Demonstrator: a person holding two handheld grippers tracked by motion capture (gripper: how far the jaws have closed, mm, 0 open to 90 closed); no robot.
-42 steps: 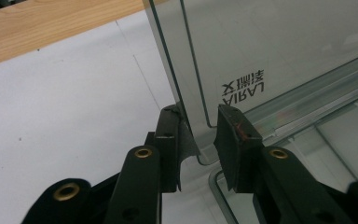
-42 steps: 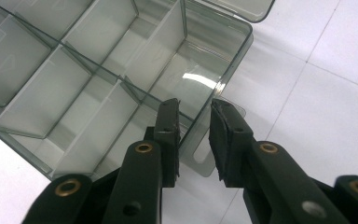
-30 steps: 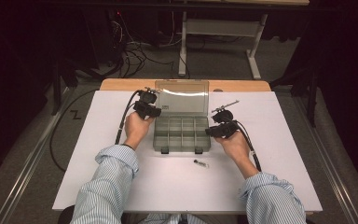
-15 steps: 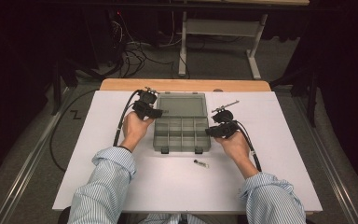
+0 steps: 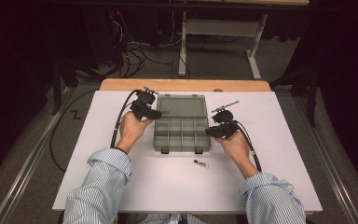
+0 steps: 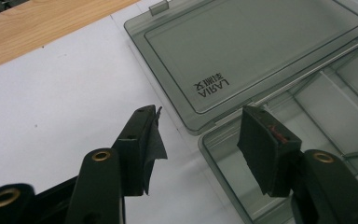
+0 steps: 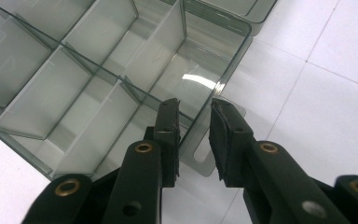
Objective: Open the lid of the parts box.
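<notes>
Lettering on the lid (image 6: 256,51) reads "LARIA" with a couple of characters next to it, seen upside down from the left gripper view; no other writing is readable. Count: one box (image 5: 182,133), one lid folded flat open behind it, two grippers, and one small metal bit (image 5: 200,163) lying on the table (image 5: 289,140) nearer the person than the box.

The left gripper (image 6: 200,135) has its jaws apart, having just been opening, with nothing between the pads. The box's back-left corner and the lid's edge sit right below and just past its tips, not touching either jaw.

The right gripper (image 7: 195,116) sits at the box's right side with its jaws close together straddling the side wall: one jaw is inside the corner compartment, the other outside over the latch tab (image 7: 200,161). Can't tell if the pads actually press on the wall.
</notes>
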